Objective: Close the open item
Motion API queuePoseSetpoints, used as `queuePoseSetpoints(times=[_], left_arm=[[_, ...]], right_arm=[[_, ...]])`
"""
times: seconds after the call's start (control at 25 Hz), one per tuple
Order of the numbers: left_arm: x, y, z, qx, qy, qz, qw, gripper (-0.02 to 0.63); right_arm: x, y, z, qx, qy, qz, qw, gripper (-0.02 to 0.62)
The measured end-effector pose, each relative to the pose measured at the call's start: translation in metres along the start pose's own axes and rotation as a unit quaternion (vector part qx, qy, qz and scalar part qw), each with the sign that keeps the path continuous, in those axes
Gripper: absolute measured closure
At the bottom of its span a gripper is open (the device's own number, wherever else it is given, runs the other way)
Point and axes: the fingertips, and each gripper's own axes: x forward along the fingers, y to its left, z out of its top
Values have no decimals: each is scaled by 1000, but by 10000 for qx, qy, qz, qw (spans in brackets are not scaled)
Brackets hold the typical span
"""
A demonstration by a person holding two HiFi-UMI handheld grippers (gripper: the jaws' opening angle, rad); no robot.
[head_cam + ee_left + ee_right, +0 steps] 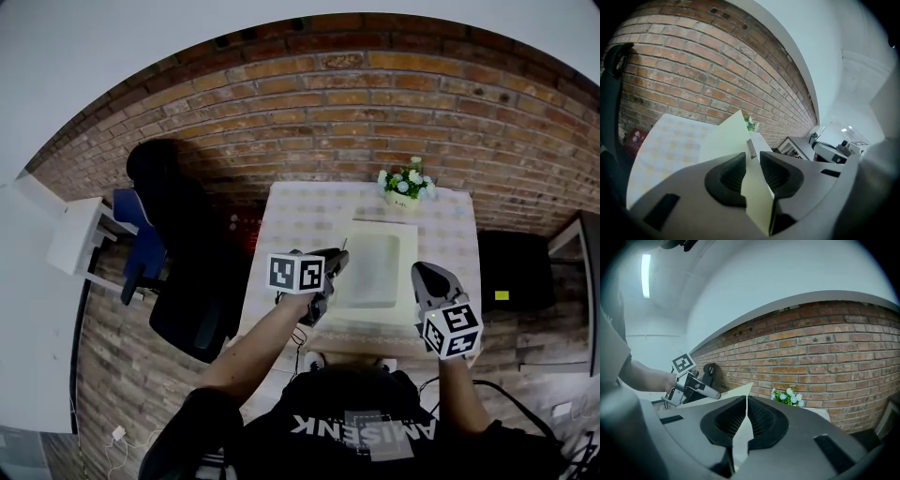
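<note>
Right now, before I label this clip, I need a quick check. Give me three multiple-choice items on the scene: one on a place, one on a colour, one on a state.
1. Where on the table do the flowers stand?
A. near edge
B. far edge, by the brick wall
C. middle

2. What colour is the raised cover?
A. pale green
B. red
C. black

3. How is the right claw?
A. wide open, empty
B. shut on the cover's thin edge
C. out of view

Key: B, the head view shows them against the wall; A, it looks pale green in both gripper views; B, the pads meet on the edge.
</note>
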Motion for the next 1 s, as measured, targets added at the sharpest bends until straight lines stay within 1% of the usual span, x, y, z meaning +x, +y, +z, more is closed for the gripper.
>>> queuePoseSetpoints(times=[0.08, 0.24, 0.44, 0.64, 0.76, 0.8, 1.0], left_arm=[[7, -8, -4, 155, 86, -42, 9998, 500], [21, -22, -8, 262, 198, -131, 9994, 489], [38, -38, -12, 561, 390, -209, 9974, 477], [54, -49, -19, 540, 462, -384, 9967, 469], [63, -59, -26, 534, 538, -587, 9954, 466], [66, -62, -28, 537, 574, -657, 9947, 479], [79, -65, -38, 658, 676, -784, 9924, 480]], right_arm=[[-4, -4, -2, 24, -17, -56, 10000, 552], [-12, -14, -6, 86, 1, -147, 9999, 552], [-25, -27, -16, 190, 88, -292, 9994, 552], [-34, -35, -26, 287, 134, -417, 9986, 552], [-39, -38, -30, 361, 157, -484, 9981, 552], [-41, -38, -32, 387, 167, -502, 9979, 552], [-51, -45, -40, 474, 203, -653, 9965, 552]])
